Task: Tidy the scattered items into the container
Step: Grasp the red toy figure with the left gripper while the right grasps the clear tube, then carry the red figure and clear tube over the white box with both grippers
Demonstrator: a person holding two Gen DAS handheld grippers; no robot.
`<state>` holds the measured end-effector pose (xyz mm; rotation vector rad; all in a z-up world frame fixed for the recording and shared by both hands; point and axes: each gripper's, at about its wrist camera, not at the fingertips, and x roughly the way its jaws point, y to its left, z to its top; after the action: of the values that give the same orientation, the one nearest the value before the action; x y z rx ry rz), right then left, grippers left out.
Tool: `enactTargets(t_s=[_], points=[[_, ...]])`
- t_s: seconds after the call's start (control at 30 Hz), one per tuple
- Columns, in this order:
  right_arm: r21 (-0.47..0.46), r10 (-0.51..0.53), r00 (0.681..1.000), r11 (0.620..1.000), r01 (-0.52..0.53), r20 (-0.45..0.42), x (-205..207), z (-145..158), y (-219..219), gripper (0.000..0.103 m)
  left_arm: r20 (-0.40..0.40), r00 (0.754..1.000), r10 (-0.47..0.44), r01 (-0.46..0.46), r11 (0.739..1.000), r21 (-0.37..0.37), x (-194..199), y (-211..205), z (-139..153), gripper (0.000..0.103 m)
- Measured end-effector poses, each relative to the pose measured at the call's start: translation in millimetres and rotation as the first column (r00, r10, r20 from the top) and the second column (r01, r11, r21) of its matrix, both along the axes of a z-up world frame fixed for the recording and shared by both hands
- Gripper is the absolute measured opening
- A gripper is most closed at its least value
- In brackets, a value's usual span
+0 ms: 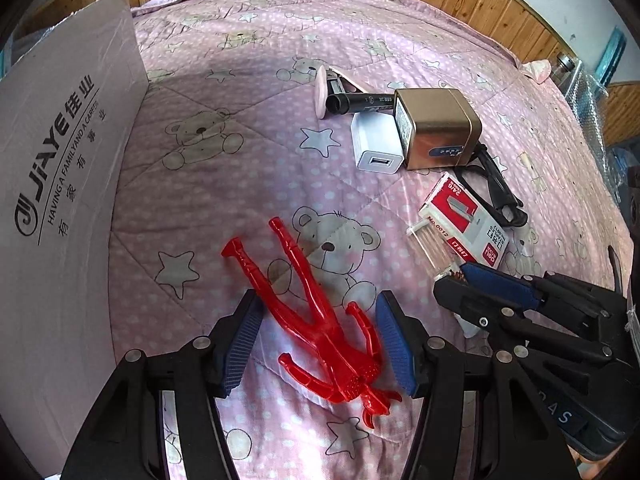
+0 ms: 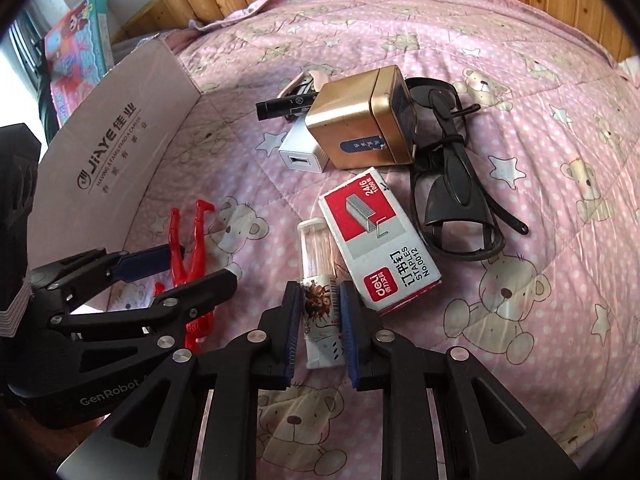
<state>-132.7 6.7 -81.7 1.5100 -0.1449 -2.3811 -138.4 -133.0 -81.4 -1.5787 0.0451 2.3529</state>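
A red plastic figure (image 1: pixel 320 320) lies flat on the pink bear-print quilt (image 1: pixel 248 184), between the fingers of my left gripper (image 1: pixel 318 308), which is open and straddles its torso. The right wrist view shows the same left gripper (image 2: pixel 192 270) over the red figure (image 2: pixel 188 236). My right gripper (image 2: pixel 320 294) is shut on a toothpick holder (image 2: pixel 320 276), a clear tube with a printed white base that still rests on the quilt. A cardboard box (image 1: pixel 60 160) printed JIAYE stands open at the left, and its wall (image 2: pixel 120 152) also shows in the right wrist view.
A red-and-white staples box (image 2: pixel 384 240) touches the toothpick holder. Beyond it lie a gold cube device (image 2: pixel 360 120), a white USB charger (image 2: pixel 300 152), a black marker (image 2: pixel 284 106), a pink stapler-like item (image 2: pixel 308 80) and black glasses (image 2: pixel 452 184). A wooden wall borders the bed.
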Motion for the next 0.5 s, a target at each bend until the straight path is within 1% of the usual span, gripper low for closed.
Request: enactTargets(t_s=[0.03, 0.1, 0.13, 0.17, 0.5], points=[[-0.004, -0.005, 1.000, 1.000, 0.005, 0.004, 0, 0, 1, 0.019, -0.009, 1.000, -0.004, 0.004, 1.000, -0.011, 0, 0, 0, 0.050], [-0.003, -0.015, 1.000, 1.000, 0.015, 0.009, 1, 2, 2, 0.019, -0.014, 1.000, 0.001, -0.001, 1.000, -0.003, 0, -4, 2, 0.026], [-0.007, -0.022, 1.000, 1.000, 0.022, 0.011, 3, 4, 3, 0.019, -0.006, 1.000, 0.008, -0.008, 1.000, 0.017, -2, -8, 2, 0.020], [-0.016, -0.023, 1.000, 1.000, 0.023, 0.009, 5, 6, 3, 0.019, 0.009, 1.000, 0.010, -0.010, 0.999, 0.037, -5, -13, 4, 0.017], [-0.067, -0.042, 0.999, 0.997, 0.040, -0.021, 35, 28, -2, 0.019, -0.029, 0.999, 0.039, -0.035, 0.993, 0.111, 11, -38, 33, 0.016]])
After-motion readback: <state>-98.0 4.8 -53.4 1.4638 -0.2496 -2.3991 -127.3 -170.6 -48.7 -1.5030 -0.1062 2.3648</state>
